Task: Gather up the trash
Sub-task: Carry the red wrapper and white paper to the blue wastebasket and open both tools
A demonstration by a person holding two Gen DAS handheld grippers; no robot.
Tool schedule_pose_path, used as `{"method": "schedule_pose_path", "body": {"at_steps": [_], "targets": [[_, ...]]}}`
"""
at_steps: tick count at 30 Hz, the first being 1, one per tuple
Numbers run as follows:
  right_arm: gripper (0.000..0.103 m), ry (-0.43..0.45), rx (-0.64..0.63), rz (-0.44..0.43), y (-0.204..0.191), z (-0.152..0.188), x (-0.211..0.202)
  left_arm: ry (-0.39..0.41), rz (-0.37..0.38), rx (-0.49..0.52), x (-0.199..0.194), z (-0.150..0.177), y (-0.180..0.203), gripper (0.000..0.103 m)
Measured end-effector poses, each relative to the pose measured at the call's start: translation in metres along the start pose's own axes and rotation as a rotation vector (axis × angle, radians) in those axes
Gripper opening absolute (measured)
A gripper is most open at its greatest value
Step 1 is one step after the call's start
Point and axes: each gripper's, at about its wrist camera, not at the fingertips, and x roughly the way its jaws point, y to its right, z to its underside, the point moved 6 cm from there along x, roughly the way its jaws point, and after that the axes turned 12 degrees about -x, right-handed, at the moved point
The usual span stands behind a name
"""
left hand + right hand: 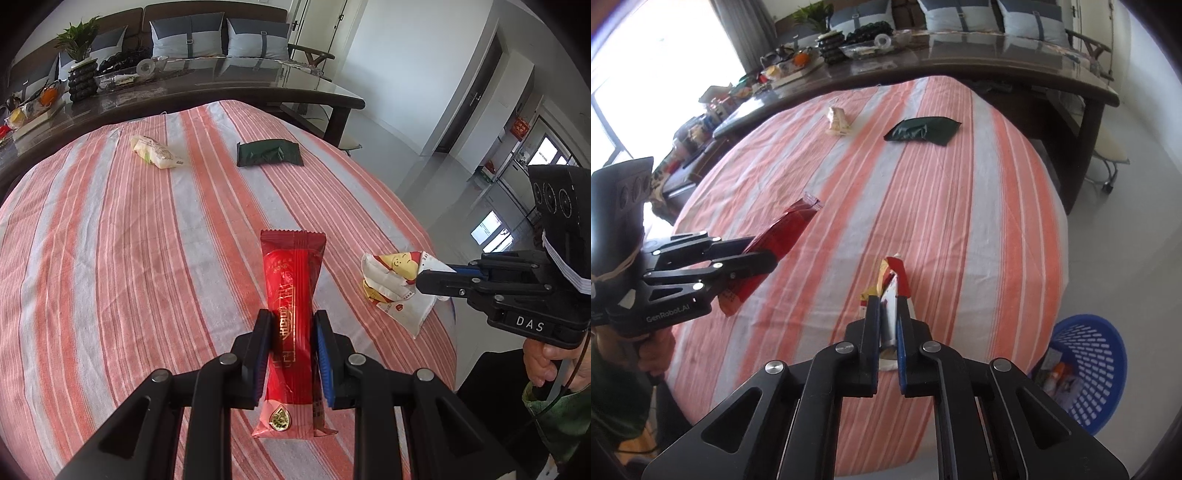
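Note:
My left gripper is shut on a long red snack wrapper and holds it above the striped tablecloth; it also shows in the right wrist view. My right gripper is shut on a white, yellow and red wrapper, seen from the left wrist as a crumpled packet at the table's right edge. A dark green wrapper and a pale cream wrapper lie on the far part of the cloth.
A blue mesh basket with some trash in it stands on the floor right of the table. A dark glass-topped table with a plant, fruit and clutter runs behind. A cushioned bench is beyond it.

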Motion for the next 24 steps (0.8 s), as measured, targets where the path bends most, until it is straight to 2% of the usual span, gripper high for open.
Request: {"method": "schedule_pose_path", "body": {"at_steps": [5, 8, 11, 18, 24], "targets": [[0.005, 0.059, 0.042, 0.014, 0.016, -0.003, -0.019, -0.007, 0.033, 0.019, 0.001, -0.002, 0.032, 0.024], [0.005, 0.11, 0.101, 0.028, 0.041, -0.002, -0.042, -0.023, 0.072, 0.042, 0.008, -0.001, 0.064, 0.024], [0.005, 0.129, 0.144, 0.08, 0.076, 0.009, -0.065, -0.044, 0.122, 0.084, 0.02, 0.003, 0.109, 0.024], [0.005, 0.06, 0.28, 0.221, 0.173, 0.074, -0.091, -0.128, 0.221, 0.145, 0.075, 0.015, 0.212, 0.024], [0.005, 0.002, 0.399, 0.264, 0.235, 0.133, -0.088, -0.22, 0.235, 0.151, 0.14, 0.031, 0.258, 0.024]]}}
